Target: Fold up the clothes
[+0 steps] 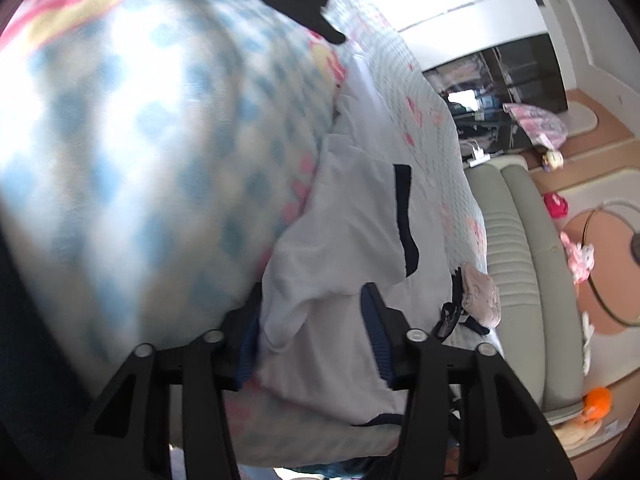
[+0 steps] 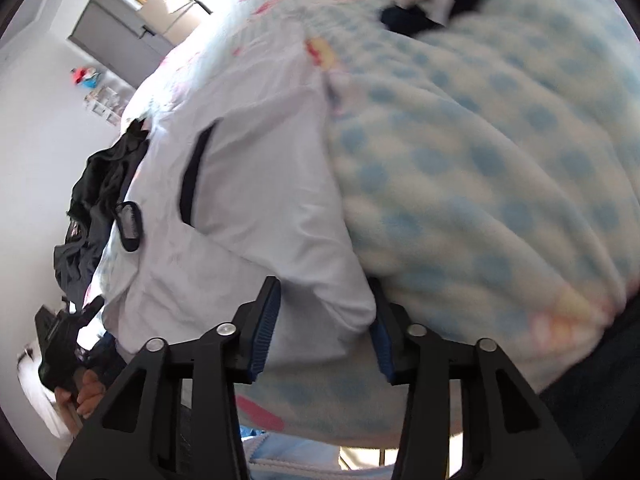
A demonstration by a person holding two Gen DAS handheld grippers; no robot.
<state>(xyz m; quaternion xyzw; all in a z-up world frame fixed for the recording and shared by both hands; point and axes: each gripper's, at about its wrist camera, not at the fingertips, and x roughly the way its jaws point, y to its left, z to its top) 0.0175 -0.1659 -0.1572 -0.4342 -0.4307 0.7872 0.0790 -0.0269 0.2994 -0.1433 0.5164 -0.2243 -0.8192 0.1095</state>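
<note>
The white garment with navy-blue trim [image 1: 344, 216] lies spread on a bed, half over a fluffy cream blanket patterned with pale blue spots [image 1: 140, 152] and half over a lighter quilted bedcover with pink prints [image 1: 428, 120]. Both views are blurred across the blanket.

In the left wrist view, the left gripper [image 1: 312, 336] has a bunched fold of the white fabric between its blue-ribbed pads [image 1: 378, 336]. The cloth fills the gap and lies against both pads, so the jaws stand half-wide and gripping the garment. Beyond the bed edge sits a grey-green ribbed cushioned seat [image 1: 524, 260], with an orange ball [image 1: 598, 400] on the floor beside it.

In the right wrist view, the right gripper [image 2: 324, 332] holds another rounded fold of the same white garment [image 2: 248, 208] — its jaws are also at a middling width, closed onto the cloth. A navy-edged pocket slit [image 2: 196, 172] shows higher on the fabric. A heap of dark clothing [image 2: 100, 196] lies at the bed's left edge. At the lower left a person's hand [image 2: 84, 396] grips a black handle.
</note>
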